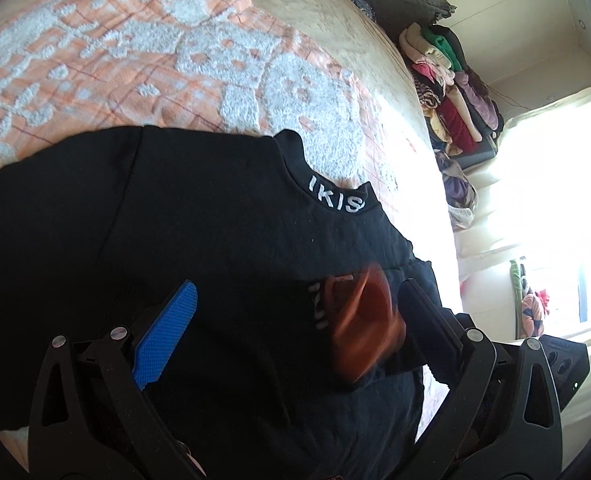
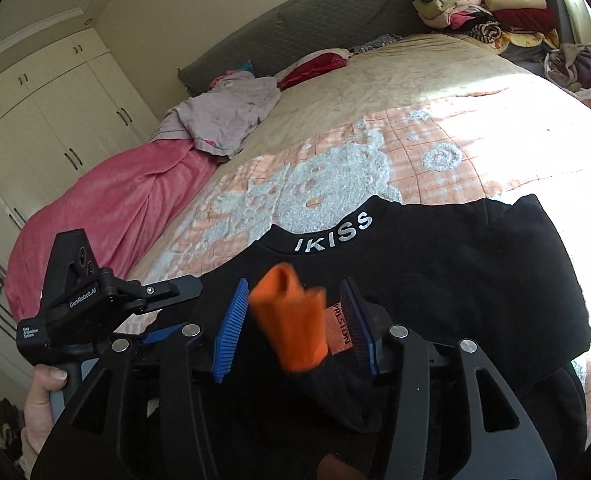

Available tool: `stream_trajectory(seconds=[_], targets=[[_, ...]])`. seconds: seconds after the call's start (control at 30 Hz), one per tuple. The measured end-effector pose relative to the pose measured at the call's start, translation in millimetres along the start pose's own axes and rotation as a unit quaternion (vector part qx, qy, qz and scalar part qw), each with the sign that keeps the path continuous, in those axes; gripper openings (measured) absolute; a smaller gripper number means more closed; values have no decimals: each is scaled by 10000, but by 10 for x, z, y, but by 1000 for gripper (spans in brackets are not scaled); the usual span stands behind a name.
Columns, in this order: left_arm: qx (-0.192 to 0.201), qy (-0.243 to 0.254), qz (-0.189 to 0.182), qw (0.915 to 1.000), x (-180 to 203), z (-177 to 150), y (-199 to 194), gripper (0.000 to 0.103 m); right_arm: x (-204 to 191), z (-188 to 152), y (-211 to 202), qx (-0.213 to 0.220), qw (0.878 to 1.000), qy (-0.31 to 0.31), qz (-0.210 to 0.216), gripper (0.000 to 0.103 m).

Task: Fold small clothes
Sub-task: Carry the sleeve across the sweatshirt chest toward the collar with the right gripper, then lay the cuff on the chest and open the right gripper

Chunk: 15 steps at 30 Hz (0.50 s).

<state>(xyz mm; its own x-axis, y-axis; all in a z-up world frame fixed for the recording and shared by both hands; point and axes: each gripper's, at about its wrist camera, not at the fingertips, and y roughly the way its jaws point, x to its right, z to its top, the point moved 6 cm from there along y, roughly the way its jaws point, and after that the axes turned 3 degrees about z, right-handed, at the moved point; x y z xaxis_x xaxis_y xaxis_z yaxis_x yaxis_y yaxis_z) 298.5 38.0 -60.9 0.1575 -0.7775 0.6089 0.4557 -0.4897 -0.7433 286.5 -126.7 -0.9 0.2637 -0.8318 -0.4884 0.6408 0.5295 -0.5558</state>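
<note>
Orange cuff (image 2: 291,320) between open jaws, untouched

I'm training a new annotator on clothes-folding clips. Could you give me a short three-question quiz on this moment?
1. True or false: the right gripper has its jaws pressed shut on the orange cuff.
2. Which letters are stitched on the collar of the black sweatshirt? A) IKISS B) NIKE C) PUMA
3. In the right wrist view, what colour is the blanket bunched along the left edge of the bed?
Key: 1 false, the jaws stand apart on either side of the cuff; 2 A; 3 pink.
</note>
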Motion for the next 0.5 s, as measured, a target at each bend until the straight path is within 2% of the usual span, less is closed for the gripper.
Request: stream_trajectory(seconds=[0.23,0.27,0.37,0.43,0.47,0.5], targets=[[-291,167,-214,9992,84,-144,156,94,225,-16,-263,128,9997,149,-177,54],[-343,247,-198,9989,107,-175,185,94,263,-26,-299,139,9995,192,-196,54],[-407,629,156,9971,155,-263,266,93,368,-59,-395,165,9990,326,-247,55],[-393,791,286,9957,165,-293,298,88,425,-82,-447,150,9987,393,-276,57],[-376,842,323,9952,169,-302,315,83,447,-92,-470,148,9987,403,-289,57],[-385,830,318,9953,157,-306,328,74,471,-104,-497,155,9985,412,-321,57]])
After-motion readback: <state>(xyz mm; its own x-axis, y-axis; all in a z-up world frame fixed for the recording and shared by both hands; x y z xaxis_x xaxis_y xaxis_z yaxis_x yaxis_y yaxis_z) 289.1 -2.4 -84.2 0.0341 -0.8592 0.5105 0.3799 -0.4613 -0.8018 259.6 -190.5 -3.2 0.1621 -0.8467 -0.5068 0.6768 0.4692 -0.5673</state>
